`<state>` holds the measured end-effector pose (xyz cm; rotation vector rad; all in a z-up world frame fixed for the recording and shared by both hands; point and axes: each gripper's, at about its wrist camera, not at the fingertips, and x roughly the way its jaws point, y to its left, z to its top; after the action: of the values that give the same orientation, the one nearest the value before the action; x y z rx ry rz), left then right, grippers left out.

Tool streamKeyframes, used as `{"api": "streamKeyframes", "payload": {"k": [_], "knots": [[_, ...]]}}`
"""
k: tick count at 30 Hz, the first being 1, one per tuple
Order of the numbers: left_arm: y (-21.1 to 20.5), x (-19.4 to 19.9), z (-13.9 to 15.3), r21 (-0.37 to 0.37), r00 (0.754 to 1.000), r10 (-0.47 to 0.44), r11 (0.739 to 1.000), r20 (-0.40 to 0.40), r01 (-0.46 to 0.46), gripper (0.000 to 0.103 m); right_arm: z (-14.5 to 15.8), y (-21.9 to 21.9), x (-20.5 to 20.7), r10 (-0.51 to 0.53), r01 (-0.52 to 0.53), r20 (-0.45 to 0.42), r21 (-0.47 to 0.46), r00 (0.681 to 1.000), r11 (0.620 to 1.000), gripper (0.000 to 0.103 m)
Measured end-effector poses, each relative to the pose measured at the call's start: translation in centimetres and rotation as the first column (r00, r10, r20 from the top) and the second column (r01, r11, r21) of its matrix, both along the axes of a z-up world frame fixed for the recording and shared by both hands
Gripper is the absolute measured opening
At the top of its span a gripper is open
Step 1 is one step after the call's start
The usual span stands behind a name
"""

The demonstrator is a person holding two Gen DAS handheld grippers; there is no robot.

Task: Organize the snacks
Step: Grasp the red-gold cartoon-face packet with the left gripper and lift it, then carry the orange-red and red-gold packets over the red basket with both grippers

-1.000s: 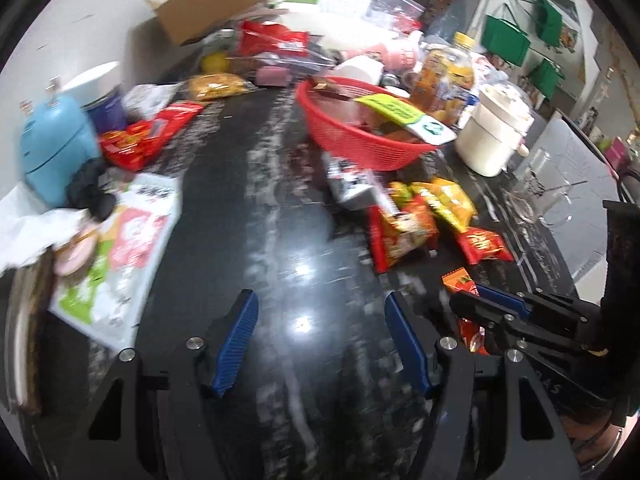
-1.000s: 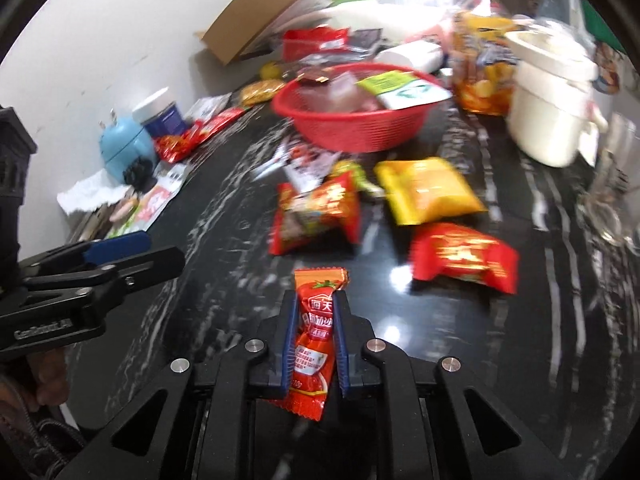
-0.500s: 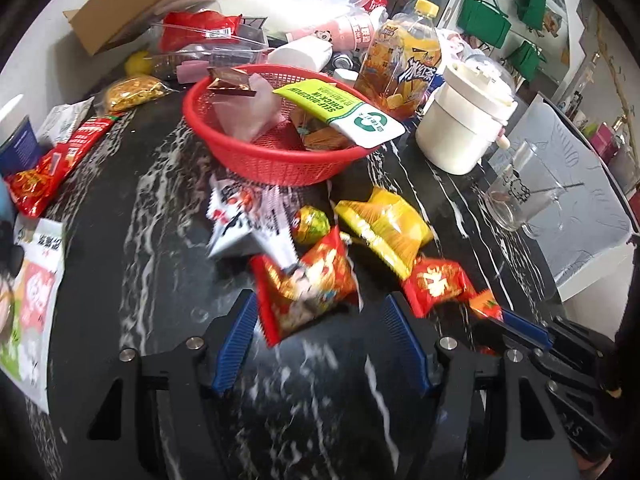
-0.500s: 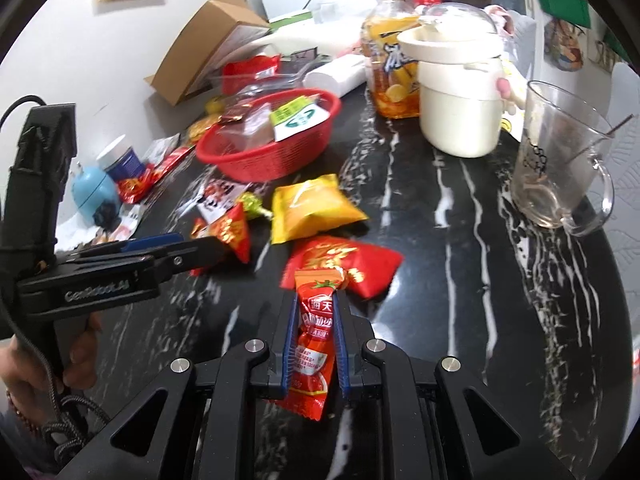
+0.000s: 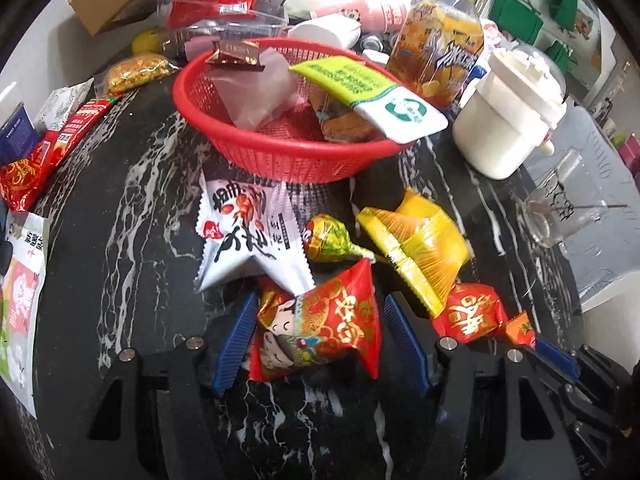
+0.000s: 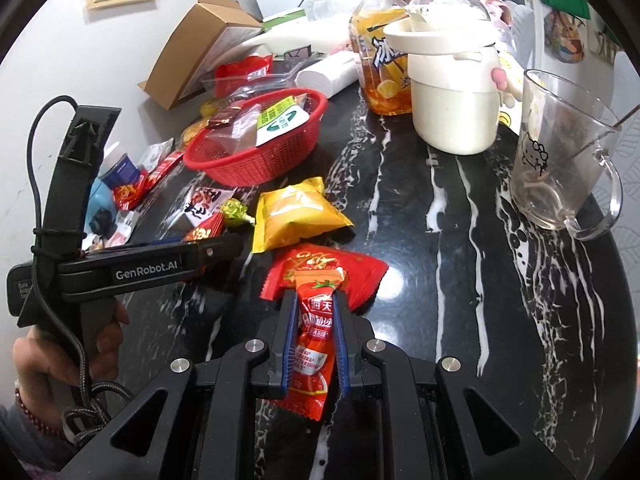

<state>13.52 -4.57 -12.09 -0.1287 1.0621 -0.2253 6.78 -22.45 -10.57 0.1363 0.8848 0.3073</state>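
Observation:
My left gripper is open, its blue pads on either side of a red cartoon snack pack lying on the black marble counter. My right gripper is shut on an orange-red ketchup sachet, held just above a red snack pack. A red basket holding several packets stands further back; it also shows in the right wrist view. A white peanut pack, a green-gold candy and a yellow pack lie in front of the basket.
A white pot, a drink bottle and a glass mug stand at the right. A cardboard box and more packets sit along the back and left. The left gripper's body is close beside the right one.
My left gripper moved forward until the red cartoon snack pack sits between its open pads. My right gripper shifted slightly, still gripping the ketchup sachet.

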Motion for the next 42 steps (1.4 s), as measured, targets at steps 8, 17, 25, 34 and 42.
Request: {"api": "streamKeyframes", "payload": {"k": [8, 17, 25, 34, 42], "knots": [[0.3, -0.9, 0.1, 0.043, 1.000, 0.000, 0.999, 0.022, -0.001, 0.048, 0.0, 0.2, -0.3, 0.007, -0.007, -0.001, 0.003, 1.000, 1.000, 0.017], [1.4, -4.5, 1.2, 0.017, 0.999, -0.022, 1.000, 0.036, 0.021, 0.047, 0.4, 0.9, -2.4, 0.021, -0.021, 0.009, 0.014, 1.000, 1.000, 0.017], [1.7, -8.1, 2.6, -0.012, 0.997, -0.045, 0.999, 0.059, 0.046, 0.047, 1.1, 2.2, -4.9, 0.056, -0.057, 0.026, 0.035, 0.998, 0.998, 0.017], [2.7, -11.4, 5.3, -0.048, 0.991, -0.050, 0.997, 0.128, 0.056, 0.047, 3.0, 3.8, -7.2, 0.088, -0.092, 0.075, 0.050, 0.993, 0.995, 0.017], [3.8, -11.5, 8.9, -0.063, 0.972, -0.019, 0.997, 0.236, 0.034, 0.047, 5.8, 4.4, -6.4, 0.119, -0.129, 0.151, 0.058, 0.981, 0.990, 0.017]]}}
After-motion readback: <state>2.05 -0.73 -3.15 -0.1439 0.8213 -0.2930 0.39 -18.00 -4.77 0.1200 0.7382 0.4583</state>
